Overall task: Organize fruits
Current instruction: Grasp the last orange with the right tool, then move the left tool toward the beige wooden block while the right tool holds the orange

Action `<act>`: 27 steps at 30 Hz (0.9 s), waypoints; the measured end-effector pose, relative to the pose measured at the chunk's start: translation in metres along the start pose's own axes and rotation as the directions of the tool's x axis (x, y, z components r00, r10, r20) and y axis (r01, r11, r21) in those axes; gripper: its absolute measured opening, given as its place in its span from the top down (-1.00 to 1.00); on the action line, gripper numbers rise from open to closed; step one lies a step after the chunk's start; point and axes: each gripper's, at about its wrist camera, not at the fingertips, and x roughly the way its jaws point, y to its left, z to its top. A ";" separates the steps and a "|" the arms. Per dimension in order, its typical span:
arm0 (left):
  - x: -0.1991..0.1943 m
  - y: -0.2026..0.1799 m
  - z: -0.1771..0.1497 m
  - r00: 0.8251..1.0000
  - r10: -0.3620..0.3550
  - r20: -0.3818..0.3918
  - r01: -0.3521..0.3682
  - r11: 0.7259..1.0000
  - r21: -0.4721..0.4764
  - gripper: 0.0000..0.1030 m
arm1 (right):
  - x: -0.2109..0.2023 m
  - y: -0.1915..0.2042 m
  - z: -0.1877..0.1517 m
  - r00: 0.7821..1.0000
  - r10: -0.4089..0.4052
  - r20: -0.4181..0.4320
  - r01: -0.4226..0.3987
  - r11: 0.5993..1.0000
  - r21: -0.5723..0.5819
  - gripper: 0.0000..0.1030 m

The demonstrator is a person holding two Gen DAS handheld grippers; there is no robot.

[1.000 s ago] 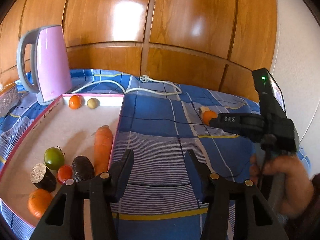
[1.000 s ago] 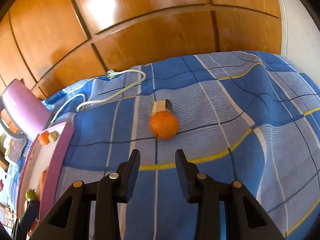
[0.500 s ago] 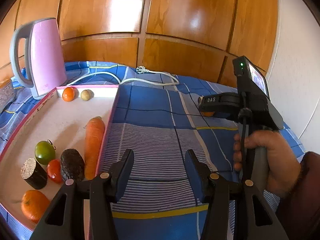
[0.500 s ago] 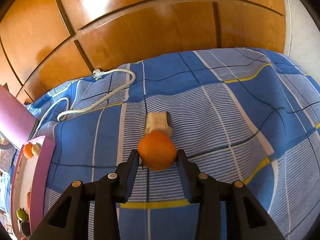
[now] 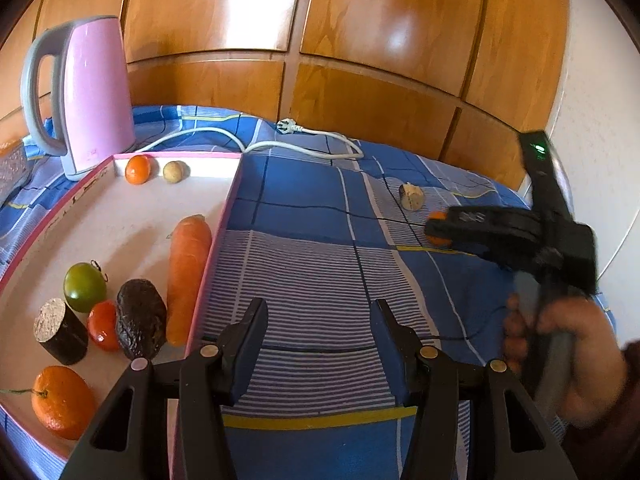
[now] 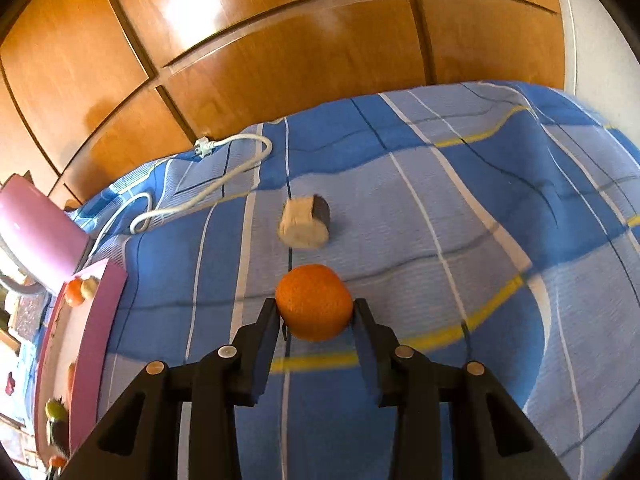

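From the left wrist view, the orange (image 5: 439, 227) on the blue checked blanket (image 5: 312, 264) is mostly hidden behind the black right gripper (image 5: 436, 229), and only a small bit peeks out. The hand (image 5: 560, 352) that holds this gripper is blurry and cut off at the edge. From the right wrist view, the pink tray (image 6: 94, 344) is squeezed into the left edge, and the fruits in it are too small to tell apart. The right gripper (image 6: 315, 312) has the orange (image 6: 314, 302) between its two fingers, and its jaws are closing on it, with both pads touching the orange's sides. Just behind the orange lies a short cut piece (image 6: 304, 220) with a pale end and dark skin. The left gripper (image 5: 320, 320) hangs over the blanket beside the tray (image 5: 216, 248) with its jaws partly apart and nothing in them. In the tray lie a carrot (image 5: 186, 272), a green tomato (image 5: 85, 287) and another orange (image 5: 62, 402).
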 end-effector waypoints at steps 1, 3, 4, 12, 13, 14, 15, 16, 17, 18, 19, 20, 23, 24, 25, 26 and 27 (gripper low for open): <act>0.000 0.001 0.000 1.000 0.001 -0.002 -0.001 1.000 -0.002 -0.04 | -0.005 -0.003 -0.003 1.000 -0.004 0.000 0.004 1.000 0.007 0.28; 0.002 0.001 0.000 1.000 0.012 -0.014 -0.012 1.000 -0.005 -0.04 | -0.011 -0.009 -0.008 1.000 -0.015 0.005 0.015 1.000 0.024 0.28; 0.003 0.001 0.000 1.000 0.017 -0.020 -0.017 1.000 -0.005 -0.04 | -0.014 -0.014 -0.011 1.000 -0.025 0.011 0.024 0.999 0.041 0.28; 0.026 -0.010 0.017 0.999 0.022 -0.047 -0.024 0.999 -0.023 0.04 | -0.021 -0.028 -0.009 0.992 -0.111 0.058 0.107 0.992 0.069 0.28; 0.031 -0.012 0.021 0.998 0.005 -0.063 -0.007 0.999 -0.037 0.08 | -0.021 -0.029 -0.008 0.992 -0.112 0.063 0.108 0.992 0.065 0.28; 0.036 -0.014 0.025 0.997 -0.003 -0.074 0.000 0.999 -0.048 0.08 | -0.021 -0.029 -0.008 0.991 -0.113 0.066 0.109 0.992 0.064 0.28; 0.042 -0.018 0.028 0.997 -0.001 -0.078 -0.003 0.999 -0.051 0.08 | -0.021 -0.030 -0.007 0.991 -0.115 0.069 0.111 0.992 0.065 0.28; 0.046 -0.021 0.031 0.997 -0.003 -0.080 -0.001 0.999 -0.049 0.10 | -0.022 -0.031 -0.006 0.990 -0.119 0.072 0.114 0.991 0.066 0.28; 0.050 -0.025 0.033 0.997 -0.012 -0.082 0.008 0.999 -0.047 0.11 | -0.022 -0.031 -0.005 0.990 -0.121 0.075 0.116 0.991 0.067 0.28; 0.055 -0.029 0.036 0.996 -0.021 -0.087 0.017 0.999 -0.043 0.13 | -0.023 -0.032 -0.005 0.989 -0.122 0.078 0.117 0.991 0.067 0.28; 0.061 -0.034 0.040 0.995 -0.029 -0.092 0.026 0.999 -0.037 0.14 | -0.021 -0.031 -0.003 0.989 -0.124 0.079 0.119 0.991 0.063 0.28; 0.065 -0.037 0.042 0.995 -0.035 -0.096 0.032 0.999 -0.033 0.16 | -0.020 -0.031 -0.003 0.989 -0.127 0.076 0.122 0.991 0.059 0.28; 0.082 -0.048 0.053 0.992 -0.060 -0.108 0.058 0.998 -0.020 0.22 | -0.017 -0.030 -0.002 0.990 -0.129 0.063 0.126 0.991 0.052 0.28; 0.087 -0.051 0.057 0.992 -0.070 -0.109 0.068 0.997 -0.020 0.23 | -0.016 -0.030 -0.001 0.990 -0.128 0.062 0.125 0.991 0.053 0.28; 0.091 -0.054 0.060 0.991 -0.077 -0.110 0.075 0.997 -0.020 0.23 | -0.016 -0.031 -0.001 0.990 -0.126 0.062 0.123 0.991 0.054 0.28; 0.096 -0.056 0.064 0.990 -0.083 -0.113 0.081 0.997 -0.019 0.23 | -0.015 -0.031 -0.001 0.990 -0.123 0.062 0.120 0.991 0.054 0.28; 0.101 -0.058 0.069 0.989 -0.088 -0.115 0.086 0.996 -0.016 0.23 | -0.015 -0.032 0.000 0.990 -0.123 0.062 0.120 0.991 0.053 0.28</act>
